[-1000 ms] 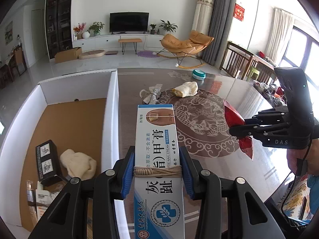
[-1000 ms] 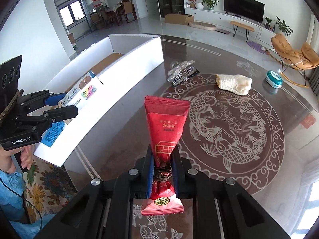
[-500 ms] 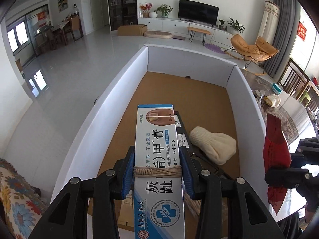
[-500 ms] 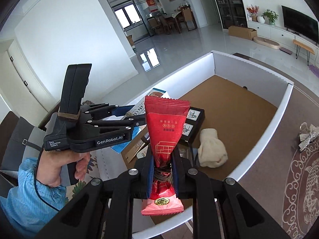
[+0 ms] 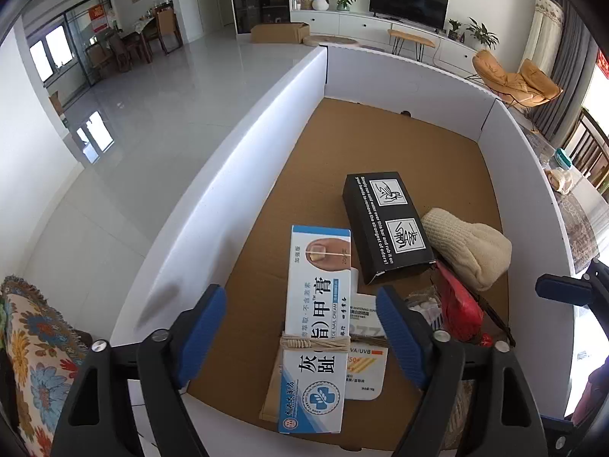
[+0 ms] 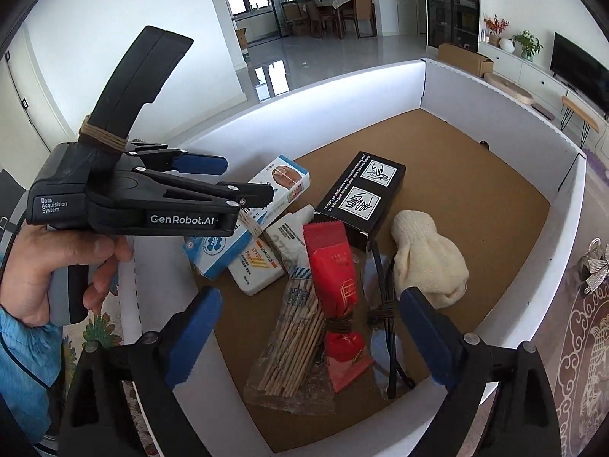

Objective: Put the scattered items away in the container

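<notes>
Both my claws hang spread wide over the white container [image 5: 243, 152], holding nothing: my left claw [image 5: 300, 333] and my right claw [image 6: 310, 327]. Inside I count one cream box [image 5: 318, 327], one black box [image 5: 386, 224], one cream-coloured sock [image 5: 468, 251], one red packet [image 6: 335, 289], one white tube [image 6: 262, 262], one bag of sticks [image 6: 297, 342] and one pair of glasses [image 6: 384, 327]. Half a second ago I clamped the cream box in my left claw and the red packet in my right; now both lie on the cardboard floor, the packet across the sticks.
</notes>
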